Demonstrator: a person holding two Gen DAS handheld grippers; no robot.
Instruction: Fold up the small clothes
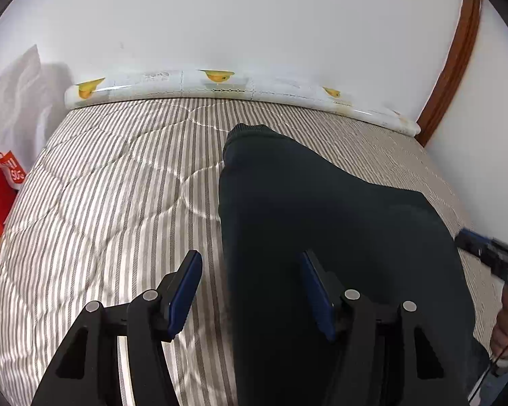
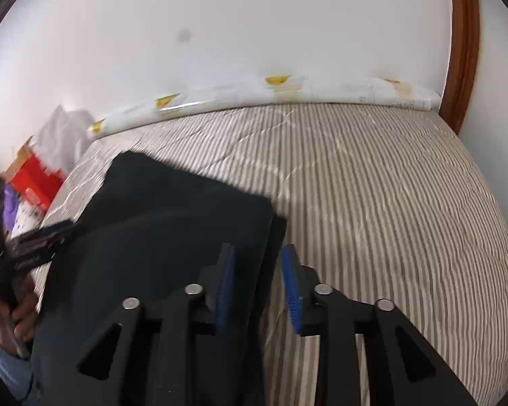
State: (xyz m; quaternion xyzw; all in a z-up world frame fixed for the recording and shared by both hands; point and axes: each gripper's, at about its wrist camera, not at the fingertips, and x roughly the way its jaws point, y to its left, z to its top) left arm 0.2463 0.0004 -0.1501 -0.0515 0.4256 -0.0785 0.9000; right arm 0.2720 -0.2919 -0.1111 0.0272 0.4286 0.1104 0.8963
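Note:
A dark, near-black garment [image 1: 321, 223] lies spread on the striped bed cover [image 1: 111, 182], one narrow end towards the wall. My left gripper [image 1: 250, 291] is open over the garment's left edge, its right finger above the cloth, its left finger above the cover. My right gripper [image 2: 259, 284] is open, its fingers either side of the garment's [image 2: 166, 230] right edge. The right gripper shows blurred at the right edge of the left wrist view [image 1: 491, 260]; the left one at the left of the right wrist view [image 2: 40, 237].
A rolled printed sheet [image 1: 240, 88] lies along the white wall at the bed's far edge. Red packaging [image 1: 0, 182] and a white bag [image 1: 17, 101] sit left of the bed. A brown door frame [image 1: 457, 57] stands at right. Bare striped cover [image 2: 389, 203] extends right.

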